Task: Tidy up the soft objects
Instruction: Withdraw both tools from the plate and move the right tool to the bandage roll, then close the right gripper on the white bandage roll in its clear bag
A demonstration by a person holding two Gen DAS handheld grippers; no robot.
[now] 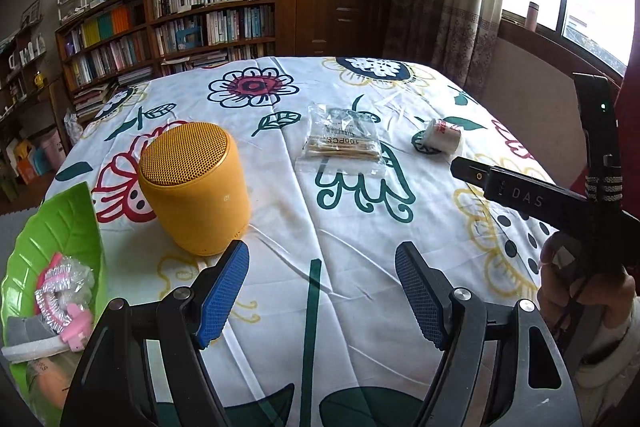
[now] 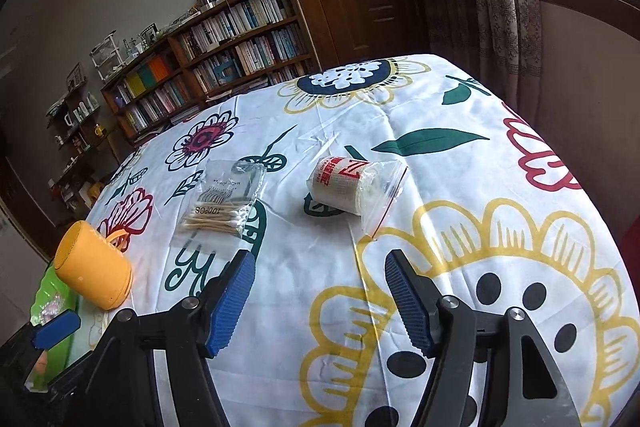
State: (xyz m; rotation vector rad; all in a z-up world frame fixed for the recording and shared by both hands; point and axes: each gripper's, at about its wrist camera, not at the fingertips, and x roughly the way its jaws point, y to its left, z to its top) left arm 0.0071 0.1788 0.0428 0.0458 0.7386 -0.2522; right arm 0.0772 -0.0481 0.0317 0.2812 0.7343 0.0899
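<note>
Both claws hang above the worktop (image 2: 460, 267) with nothing in them. The left claw (image 1: 322, 291) is released, its blue pads spread wide; the right claw (image 2: 320, 301) is released too.

On the flowered cloth two soft things are not yet put away: the bag of cotton swabs (image 2: 224, 201) and the bandage roll in its clear zip bag (image 2: 352, 187). They lie well apart from each other. The green leaf tray (image 1: 60, 223) at the left edge already holds several small wrapped items (image 1: 66, 285), so I judge the task is partly done. The yellow speaker (image 1: 194, 187) stands near the tray.

The step in hand seems to be choosing the next thing. The bandage roll lies straight ahead of the right claw, so the next move probably calls for lowering onto it and closing gently, because the thin bag can slip.
</note>
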